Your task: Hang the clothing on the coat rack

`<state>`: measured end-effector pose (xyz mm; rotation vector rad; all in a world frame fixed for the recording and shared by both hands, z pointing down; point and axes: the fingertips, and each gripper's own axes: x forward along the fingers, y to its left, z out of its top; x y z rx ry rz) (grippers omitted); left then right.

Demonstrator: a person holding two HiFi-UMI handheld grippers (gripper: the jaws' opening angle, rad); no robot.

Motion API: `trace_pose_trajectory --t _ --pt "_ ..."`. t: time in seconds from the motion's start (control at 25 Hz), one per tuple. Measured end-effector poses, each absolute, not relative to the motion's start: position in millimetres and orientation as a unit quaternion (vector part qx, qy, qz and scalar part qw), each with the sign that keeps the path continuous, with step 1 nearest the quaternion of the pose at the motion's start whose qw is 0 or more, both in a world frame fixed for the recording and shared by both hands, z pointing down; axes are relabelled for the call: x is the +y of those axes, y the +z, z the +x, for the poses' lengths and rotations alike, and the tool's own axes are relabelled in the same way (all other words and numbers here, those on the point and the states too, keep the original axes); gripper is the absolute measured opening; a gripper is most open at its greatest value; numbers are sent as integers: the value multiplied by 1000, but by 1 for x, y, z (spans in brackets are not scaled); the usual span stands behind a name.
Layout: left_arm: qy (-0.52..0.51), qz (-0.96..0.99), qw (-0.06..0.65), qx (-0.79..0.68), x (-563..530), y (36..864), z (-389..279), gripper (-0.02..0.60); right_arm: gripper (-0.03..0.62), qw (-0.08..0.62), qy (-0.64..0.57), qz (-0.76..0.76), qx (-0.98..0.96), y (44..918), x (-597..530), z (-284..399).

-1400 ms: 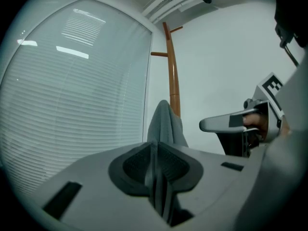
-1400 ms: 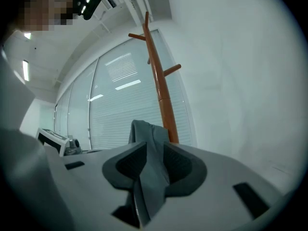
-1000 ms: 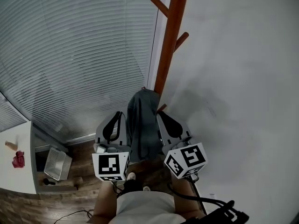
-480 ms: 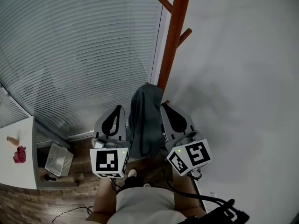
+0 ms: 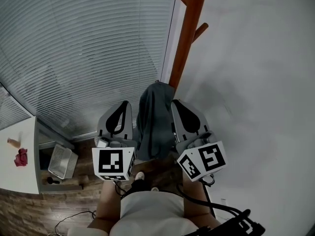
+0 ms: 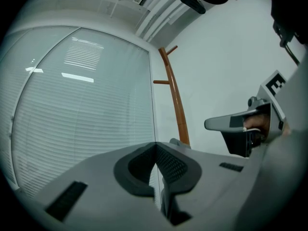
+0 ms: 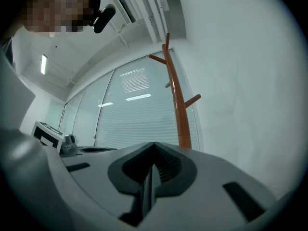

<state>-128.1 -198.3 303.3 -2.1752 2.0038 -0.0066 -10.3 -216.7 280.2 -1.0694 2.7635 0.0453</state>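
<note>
A grey piece of clothing (image 5: 153,117) hangs from a low peg on the brown wooden coat rack (image 5: 186,38), which stands against the white wall. My left gripper (image 5: 125,104) is just left of the clothing and my right gripper (image 5: 176,103) just right of it. Both point up toward the rack and neither holds the fabric. Both pairs of jaws are shut with nothing between them. In the left gripper view the coat rack (image 6: 174,95) rises beyond my left gripper (image 6: 155,146). In the right gripper view the coat rack (image 7: 177,100) stands beyond my right gripper (image 7: 154,146).
Window blinds (image 5: 83,48) fill the left side and a white wall (image 5: 256,82) the right. A white table (image 5: 17,176) with a red thing (image 5: 20,157) is at the far left. A white basket (image 5: 61,160) and cables lie on the wooden floor.
In the head view the rack and the clothing have slid a little up and to the right. Both grippers have kept their places on either side of the clothing.
</note>
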Motion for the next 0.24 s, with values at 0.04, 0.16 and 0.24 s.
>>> trace_pose_trajectory --t 0.04,0.16,0.24 --pt "-4 -733 92 674 -199 302 -128 12 20 90 16 -359 929 279 -217 -11" --pt "-11 -732 91 675 -203 302 -128 12 20 95 18 -360 928 276 -219 -9" --pt "-13 -732 92 675 -206 302 -128 12 20 99 18 -363 926 275 -221 -7"
